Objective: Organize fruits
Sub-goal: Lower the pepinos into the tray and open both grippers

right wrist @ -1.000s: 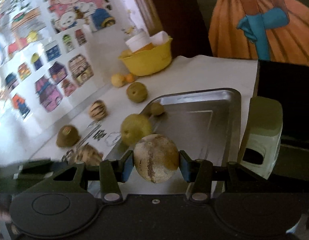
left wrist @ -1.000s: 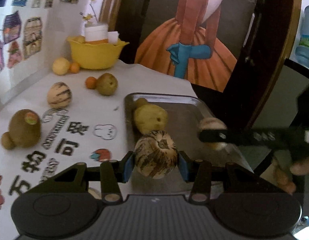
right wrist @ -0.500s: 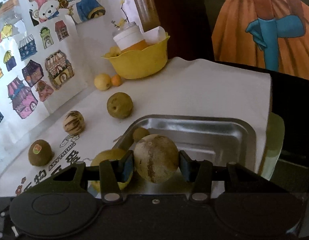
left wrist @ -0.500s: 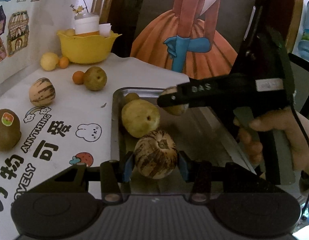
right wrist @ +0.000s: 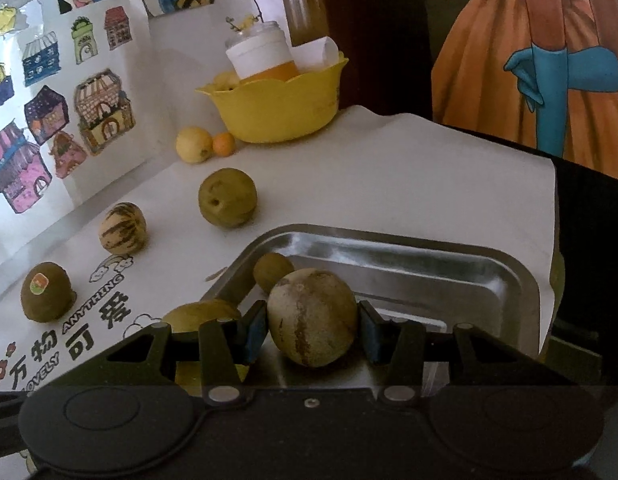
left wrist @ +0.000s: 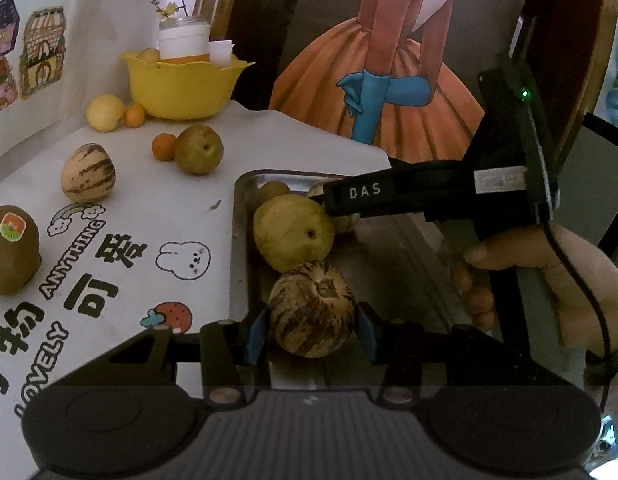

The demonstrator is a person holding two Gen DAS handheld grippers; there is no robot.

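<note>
Both tools pinch melons over the tray [right wrist: 509,276]: left tool [left wrist: 312,326] a striped melon [left wrist: 312,308], right tool [right wrist: 312,330] a pale melon [right wrist: 312,316]. Released carelessly, either may roll into the pear [left wrist: 293,232] at 12 o'clock.

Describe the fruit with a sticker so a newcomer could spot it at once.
Start at the steel tray and look left across the white printed tablecloth to its near-left corner. There sits a fuzzy brown kiwi, the only fruit wearing a green-and-orange sticker; the neighbouring striped melon is paler.

A white cloth with printed cartoons covers the table [left wrist: 317,148]. Children's drawings of houses [right wrist: 97,108] hang on the white wall. Behind stands a painting of an orange dress [left wrist: 389,76].
</note>
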